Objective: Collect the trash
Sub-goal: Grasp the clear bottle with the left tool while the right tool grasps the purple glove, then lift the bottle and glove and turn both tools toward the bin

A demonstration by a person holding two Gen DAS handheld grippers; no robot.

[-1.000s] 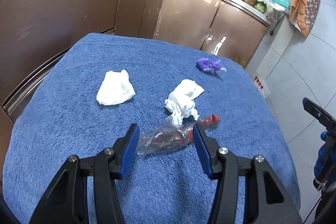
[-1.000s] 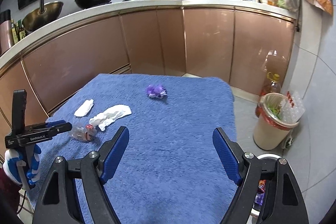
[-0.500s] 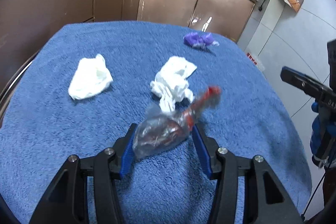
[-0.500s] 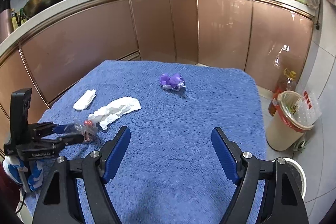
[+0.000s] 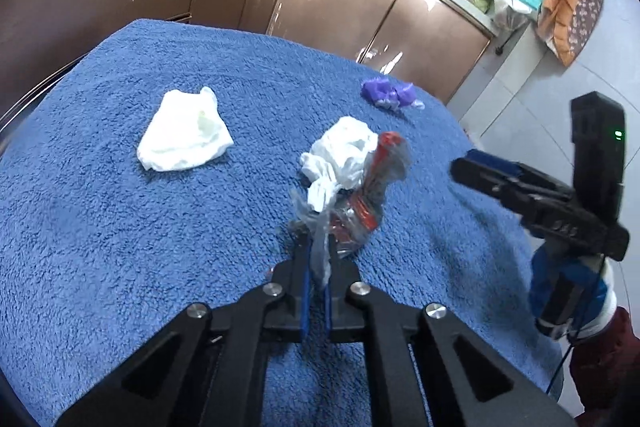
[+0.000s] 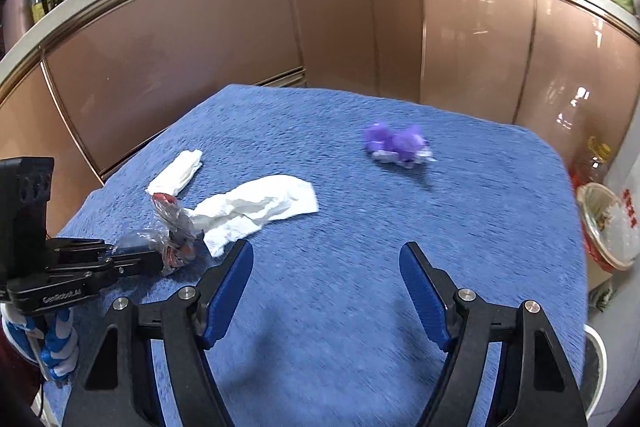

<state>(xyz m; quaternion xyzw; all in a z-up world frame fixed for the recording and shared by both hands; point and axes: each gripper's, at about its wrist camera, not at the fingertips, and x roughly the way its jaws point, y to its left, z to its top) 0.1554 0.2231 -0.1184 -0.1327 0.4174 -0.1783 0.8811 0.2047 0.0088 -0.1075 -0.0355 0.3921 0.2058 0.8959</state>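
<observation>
Four pieces of trash were seen from the left wrist on a table covered by a blue towel. The left gripper was found with its jaws together, clamped on the clear film of a plastic wrapper with red print; the wrapper stood up from the pads, its red end raised in front of a crumpled white tissue. A second white tissue was seen farther left, well apart from the first, and a purple wrapper was seen near the far edge of the towel. The right gripper was seen at the right edge of the view, above the towel, carried by a gloved hand.

From the right wrist, the right gripper was seen with its jaws apart and closing, with nothing but blue towel between them. The purple wrapper was seen ahead, beyond the jaws and slightly right of centre. The long white tissue was seen just beyond the left finger, and the smaller tissue farther left. The left gripper was seen at the left edge, clamped on the plastic wrapper, which touched the near end of the long tissue. A bin was seen on the floor to the right of the table.
</observation>
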